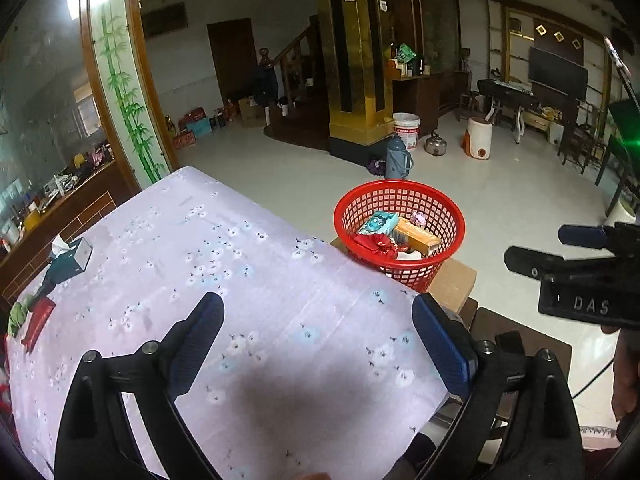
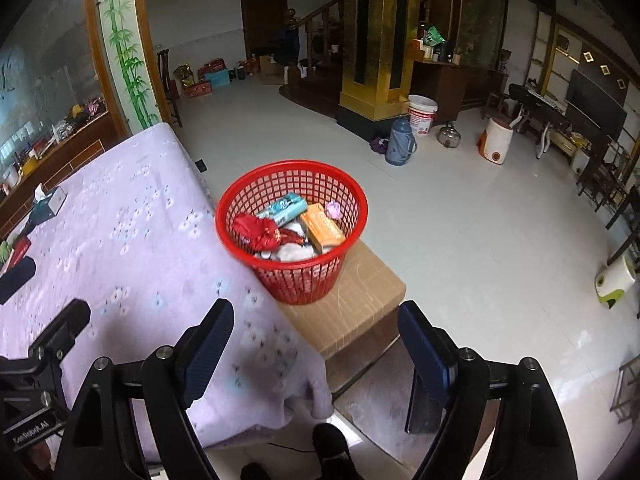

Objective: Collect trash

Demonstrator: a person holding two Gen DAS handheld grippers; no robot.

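Sitting on cardboard box [image 2: 352, 300]: red basket [image 2: 292, 276], wrappers inside | left claw [image 1: 318, 344], right claw [image 2: 316, 354] released, empty

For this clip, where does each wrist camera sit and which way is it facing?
Left wrist view: on the left gripper, above the lilac tablecloth, facing the room; both open fingers show, plus the right gripper at the right edge.
Right wrist view: on the right gripper, over the table's corner, facing the red basket on a cardboard box; open fingers and a dark shoe show.
Shared: basket, tablecloth, tissue box, gold pillar.
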